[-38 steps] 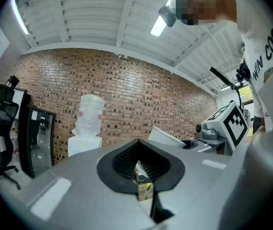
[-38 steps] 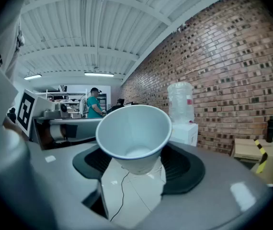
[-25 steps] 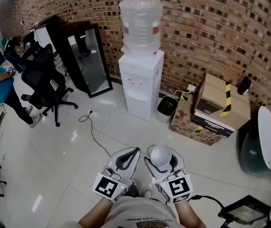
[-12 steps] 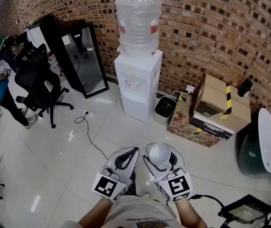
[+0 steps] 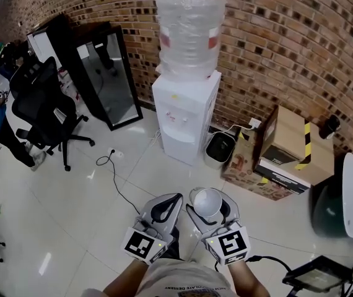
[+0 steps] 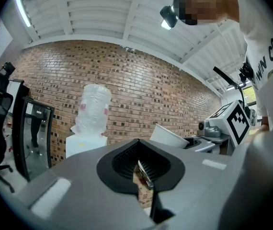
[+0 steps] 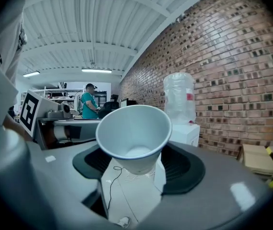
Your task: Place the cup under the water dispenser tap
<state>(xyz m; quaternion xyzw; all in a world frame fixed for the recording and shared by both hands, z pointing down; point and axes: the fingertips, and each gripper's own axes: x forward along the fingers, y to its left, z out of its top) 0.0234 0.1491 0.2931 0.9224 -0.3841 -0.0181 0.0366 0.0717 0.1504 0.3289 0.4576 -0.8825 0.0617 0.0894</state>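
Right tongs [image 5: 211, 208] with cup [image 7: 133, 128], nearer water dispenser [image 5: 183, 113] than before

On the white tiled floor [image 5: 71, 228] stand a water dispenser [image 5: 183, 125], small bin [image 5: 220, 146], cardboard boxes [image 5: 285, 156] and office chair [image 5: 37, 104].

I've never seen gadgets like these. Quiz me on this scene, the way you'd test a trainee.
1. What does the right gripper hold?
A. a white cup
B. a glass bottle
C. nothing

2. True or false: the cup already stands under the tap of the water dispenser.

3. Fill in: the left gripper holds ____.

Key: 1 A; 2 false, the dispenser is across the floor by the brick wall; 3 nothing.
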